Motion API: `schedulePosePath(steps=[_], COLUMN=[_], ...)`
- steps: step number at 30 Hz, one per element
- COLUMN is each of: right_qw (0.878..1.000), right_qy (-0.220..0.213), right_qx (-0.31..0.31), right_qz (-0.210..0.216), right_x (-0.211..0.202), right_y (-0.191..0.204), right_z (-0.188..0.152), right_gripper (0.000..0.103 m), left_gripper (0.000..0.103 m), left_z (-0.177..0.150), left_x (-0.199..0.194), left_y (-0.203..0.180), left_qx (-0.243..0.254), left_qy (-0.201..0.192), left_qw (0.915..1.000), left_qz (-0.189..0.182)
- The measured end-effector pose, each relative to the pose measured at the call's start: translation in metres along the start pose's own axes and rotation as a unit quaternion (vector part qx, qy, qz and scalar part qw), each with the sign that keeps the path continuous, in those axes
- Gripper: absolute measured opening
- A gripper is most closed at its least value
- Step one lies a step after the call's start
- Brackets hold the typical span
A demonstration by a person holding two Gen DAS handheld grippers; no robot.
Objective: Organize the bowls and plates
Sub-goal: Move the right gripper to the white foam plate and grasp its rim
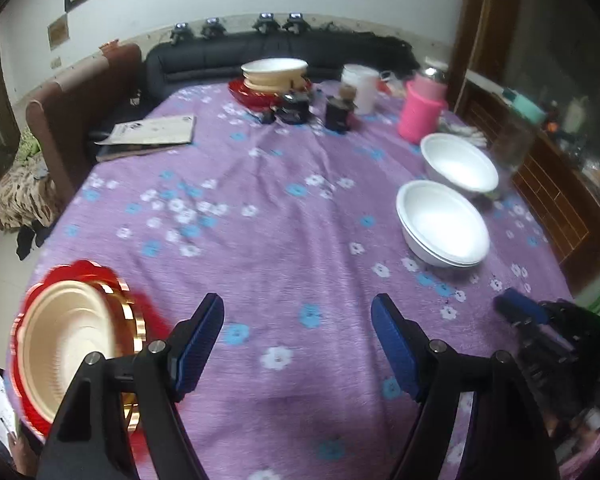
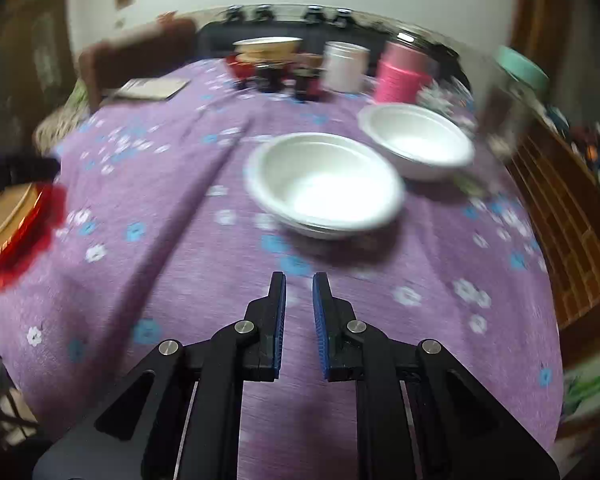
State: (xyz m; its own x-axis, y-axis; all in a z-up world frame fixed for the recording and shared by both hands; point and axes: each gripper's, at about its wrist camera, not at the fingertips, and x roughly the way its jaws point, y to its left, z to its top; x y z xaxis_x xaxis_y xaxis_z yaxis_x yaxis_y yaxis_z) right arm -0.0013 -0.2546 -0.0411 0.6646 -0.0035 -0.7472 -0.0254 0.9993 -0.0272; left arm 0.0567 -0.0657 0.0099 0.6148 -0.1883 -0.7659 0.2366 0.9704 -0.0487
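Observation:
Two white bowls stand on the purple flowered tablecloth at the right: a near bowl (image 1: 442,224) (image 2: 324,182), which looks like two nested, and a far bowl (image 1: 458,162) (image 2: 418,140). A gold bowl on a red plate (image 1: 72,332) (image 2: 14,224) sits at the left edge. A stack of white and tan bowls on a red plate (image 1: 274,76) (image 2: 266,54) stands at the far side. My left gripper (image 1: 298,340) is open and empty above the cloth. My right gripper (image 2: 299,312) is nearly shut and empty, short of the near bowl; it also shows in the left wrist view (image 1: 540,332).
A pink container (image 1: 422,114) (image 2: 400,80), a white cup (image 1: 360,86) (image 2: 344,66) and small dark jars (image 1: 312,110) stand at the far side. A booklet (image 1: 152,134) lies far left. A wooden cabinet (image 1: 556,188) is at the right, a chair (image 1: 80,108) at the left.

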Motion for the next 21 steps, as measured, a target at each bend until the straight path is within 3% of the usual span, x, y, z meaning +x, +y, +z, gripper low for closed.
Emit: schedulePosePath(steps=[5, 8, 12, 16, 19, 20, 21], right_qw=[0.997, 0.994, 0.992, 0.991, 0.982, 0.978, 0.965], right_qy=[-0.001, 0.004, 0.008, 0.052, 0.098, 0.103, 0.068], right_qx=[0.072, 0.103, 0.116, 0.119, 0.158, 0.181, 0.215], right_qz=[-0.012, 0.028, 0.051, 0.031, -0.010, 0.033, 0.131], right_x=[0.003, 0.008, 0.019, 0.043, 0.072, 0.073, 0.061], right_y=[-0.055, -0.070, -0.073, -0.070, -0.072, -0.072, -0.074], right_z=[-0.006, -0.010, 0.001, 0.018, 0.039, 0.048, 0.057], right_gripper=[0.013, 0.013, 0.013, 0.013, 0.013, 0.013, 0.013], left_gripper=[0.076, 0.076, 0.076, 0.076, 0.076, 0.076, 0.076], left_z=[-0.004, -0.007, -0.007, -0.005, -0.003, -0.002, -0.002], left_x=[0.039, 0.061, 0.071, 0.064, 0.059, 0.058, 0.054], left_y=[-0.013, -0.014, -0.014, -0.004, 0.002, 0.003, 0.004], left_qx=[0.002, -0.010, -0.020, -0.034, -0.047, -0.047, -0.046], left_qy=[0.025, 0.045, 0.062, 0.056, 0.051, 0.051, 0.047], left_qw=[0.9996, 0.9989, 0.9978, 0.9977, 0.9975, 0.9976, 0.9978], left_qz=[0.015, 0.012, 0.015, 0.015, 0.010, 0.006, 0.006])
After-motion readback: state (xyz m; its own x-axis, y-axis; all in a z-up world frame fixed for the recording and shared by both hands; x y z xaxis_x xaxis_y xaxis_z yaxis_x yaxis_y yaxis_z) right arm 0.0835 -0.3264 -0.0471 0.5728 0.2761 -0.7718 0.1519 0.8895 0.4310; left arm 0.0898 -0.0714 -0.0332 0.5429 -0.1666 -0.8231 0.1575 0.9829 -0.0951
